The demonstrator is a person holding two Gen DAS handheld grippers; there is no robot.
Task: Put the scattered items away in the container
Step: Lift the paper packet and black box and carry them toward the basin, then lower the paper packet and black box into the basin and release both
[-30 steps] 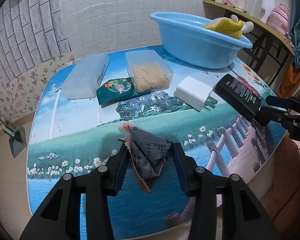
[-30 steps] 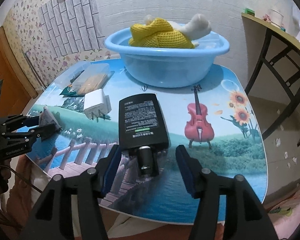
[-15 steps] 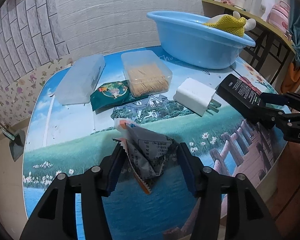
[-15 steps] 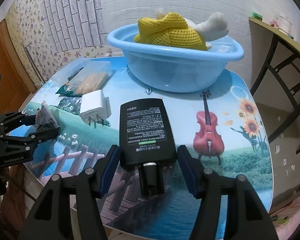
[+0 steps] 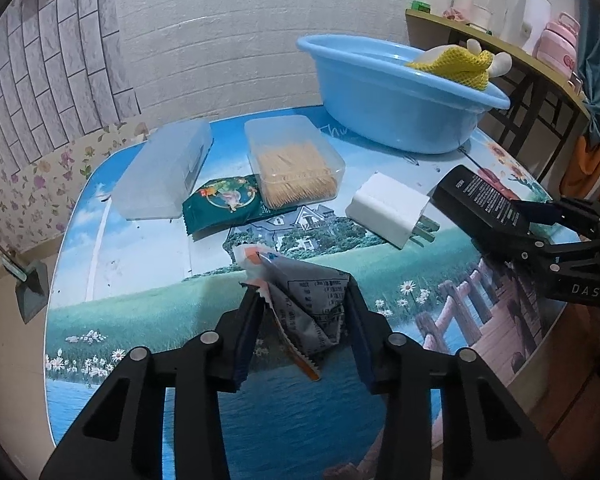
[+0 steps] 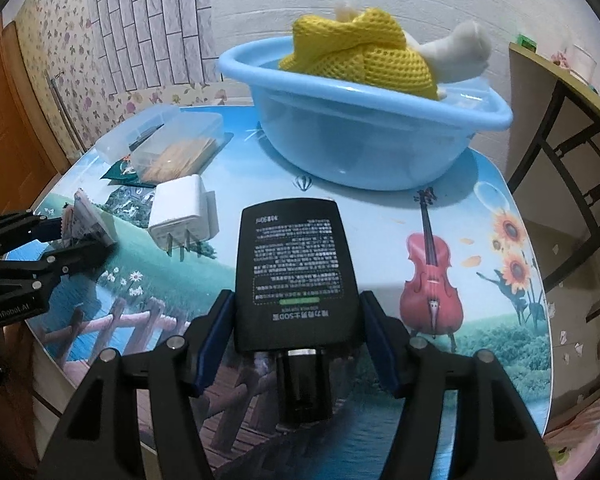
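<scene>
Left wrist view: the left gripper (image 5: pixel 305 326) has its jaws clenched on the crumpled grey printed foil sachet (image 5: pixel 306 304) at the near edge of the bench (image 5: pixel 148 304); they've just been closing, and the sachet looks more squashed than half a second ago. Right gripper (image 6: pixel 296 334) straddles the flat black plastic bottle (image 6: pixel 296 268), jaws beside its shoulders, but I can't tell if the pads actually press it. The bottle's long axis runs straight away from the jaws, cap end nearest, pointing toward the light blue plastic basin (image 6: pixel 360 136) at the far side. The right hand is nearer the basin. Compared with a second ago, the bottle sits deeper between those jaws.
</scene>
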